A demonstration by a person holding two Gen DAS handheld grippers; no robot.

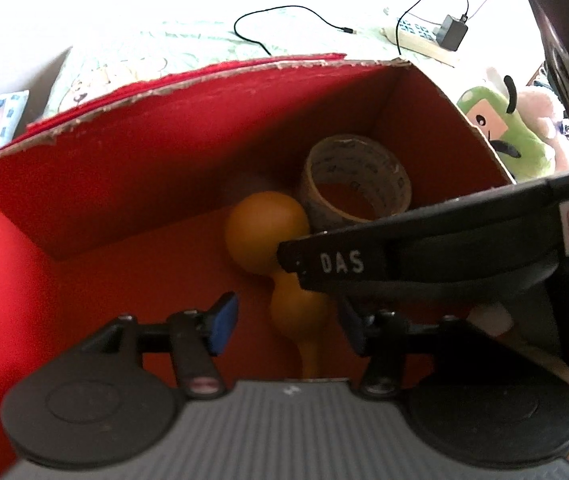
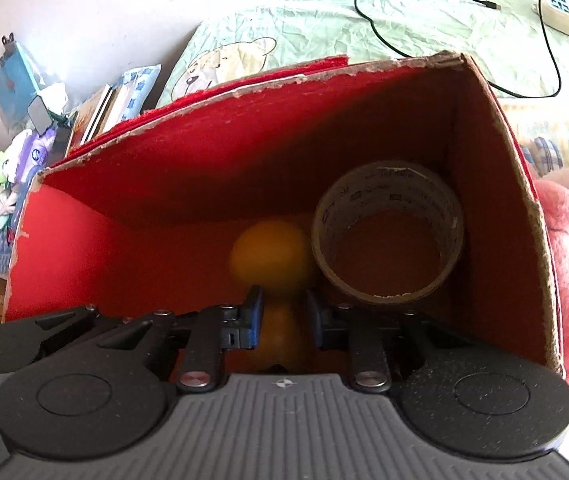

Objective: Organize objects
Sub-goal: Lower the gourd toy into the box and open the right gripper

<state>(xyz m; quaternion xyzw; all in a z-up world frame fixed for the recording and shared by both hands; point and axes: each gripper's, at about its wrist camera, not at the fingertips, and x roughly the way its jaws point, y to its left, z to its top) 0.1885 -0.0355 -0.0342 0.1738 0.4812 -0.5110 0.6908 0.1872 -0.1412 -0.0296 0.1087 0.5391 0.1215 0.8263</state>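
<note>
Left hand-held gripper (image 1: 286, 326) gapes wide; right hand-held gripper (image 2: 283, 316) is narrowly parted.

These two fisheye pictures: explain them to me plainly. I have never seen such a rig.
A person holds a two-finger tool in each hand, and a camera on each tool looks forward along its fingers. In the left wrist view the left tool stands open above the red cardboard box, and the black bar crossing from the right is part of the right tool. In the right wrist view the right tool has its blue pads on either side of an orange gourd-shaped toy, apparently gripping its narrow part. A roll of tape lies beside it in the box. The box sits on a bed with a green sheet.
</note>
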